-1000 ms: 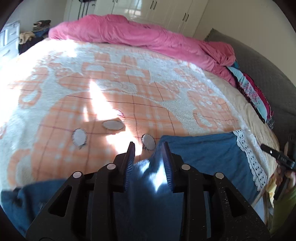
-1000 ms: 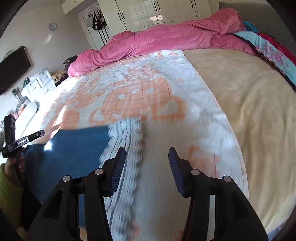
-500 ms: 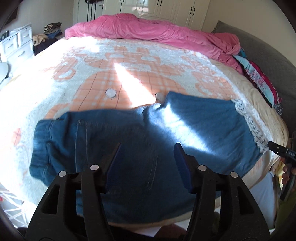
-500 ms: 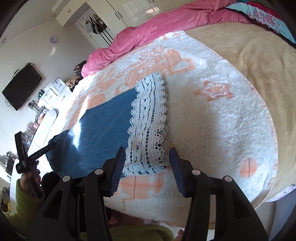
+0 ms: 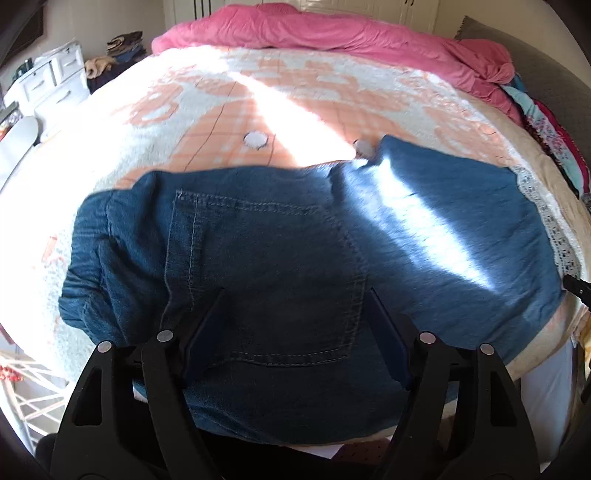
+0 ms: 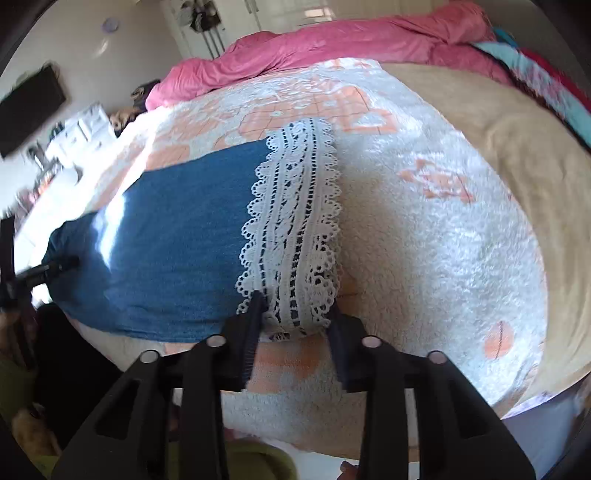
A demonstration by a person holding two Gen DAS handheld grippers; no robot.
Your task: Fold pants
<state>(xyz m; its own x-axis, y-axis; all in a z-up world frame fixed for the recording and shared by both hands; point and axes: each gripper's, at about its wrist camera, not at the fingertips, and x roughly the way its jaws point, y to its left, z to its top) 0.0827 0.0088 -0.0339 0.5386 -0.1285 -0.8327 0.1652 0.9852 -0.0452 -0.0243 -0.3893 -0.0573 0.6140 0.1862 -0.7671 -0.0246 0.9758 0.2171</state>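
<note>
- Bed (image 5: 110, 155) wide, covered by fluffy white-and-orange checked blanket (image 6: 443, 229); crumpled pink duvet (image 5: 332, 33) along far edge.
- Pants (image 5: 277, 251): blue denim, stitched back pocket, white lace hem (image 6: 295, 221) with scalloped edge.
- Pants lie flat near the bed's front edge, long axis across it; waist to the left, lace hem to the right.
- Left claw (image 5: 295, 325) over the pocket, jaws wide and opening, gripping nothing.
- Right claw (image 6: 293, 306) at the lace hem's near corner, jaws closing, lace between them, not clamped yet.
</note>
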